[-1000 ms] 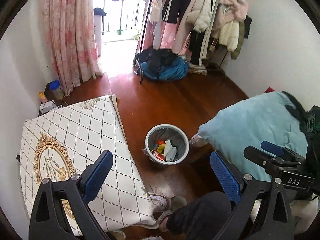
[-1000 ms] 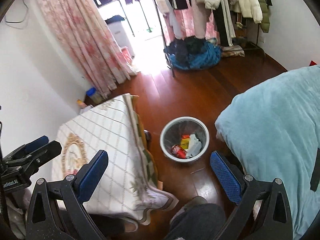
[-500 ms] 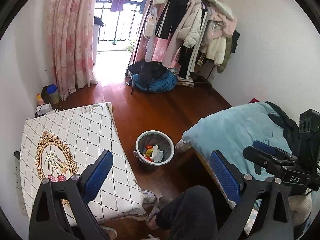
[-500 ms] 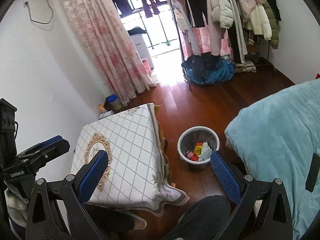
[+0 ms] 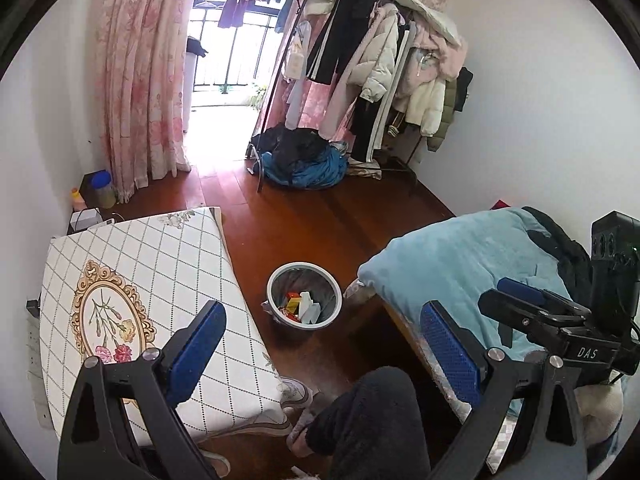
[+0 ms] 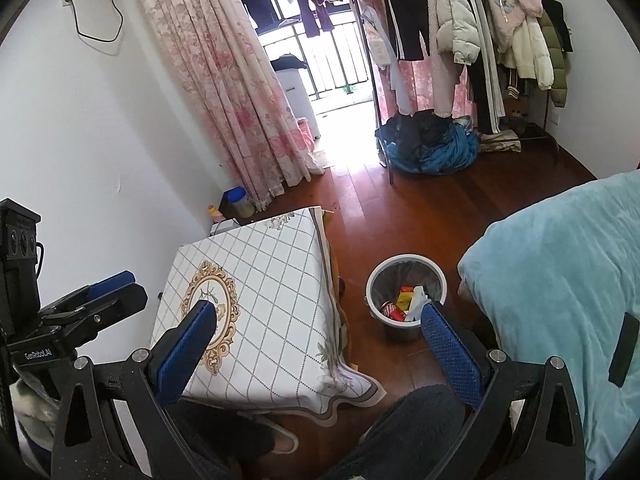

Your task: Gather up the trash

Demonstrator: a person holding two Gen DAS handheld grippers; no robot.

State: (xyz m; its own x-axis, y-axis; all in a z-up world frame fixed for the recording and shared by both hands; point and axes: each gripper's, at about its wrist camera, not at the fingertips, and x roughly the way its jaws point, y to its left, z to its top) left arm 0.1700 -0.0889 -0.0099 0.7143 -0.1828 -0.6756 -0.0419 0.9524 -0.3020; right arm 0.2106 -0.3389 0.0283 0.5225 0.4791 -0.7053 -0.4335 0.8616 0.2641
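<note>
Hanging high over the room, the left tool [image 5: 320,332] has its blue pads spread wide with nothing between them, and the right tool [image 6: 318,330] is likewise spread and carrying nothing. Below and between them, the trash bin [image 5: 304,299] stands upright on the wooden floor [image 5: 320,220], in the gap between the bench [image 5: 132,280] with its checked, flower-printed cloth and the bed [image 5: 452,260] under a pale blue blanket. Inside the bin lie the collected scraps [image 6: 404,304]: a red can, a yellow wrapper and some white paper, all resting low against the dark liner. No loose trash shows on the bench top or on the floor around the bin, so the collecting looks close to finished, though the floor right under the tools is hidden by the person's dark-trousered leg [image 5: 372,424] and slippered foot [image 5: 298,390]. Risks from here are modest, in my judgement. Both tools sit well apart from the bin, so any reach down would pass near the bench edge, where a finger could catch the overhanging cloth corner [image 6: 352,392] and drag it. A careless foot could also tip the light bin and spill what is gathered. Farther out, a clothes rack [image 5: 384,72] and a pile of dark and blue clothing [image 5: 304,160] are not trash and could be mistaken for it.
</note>
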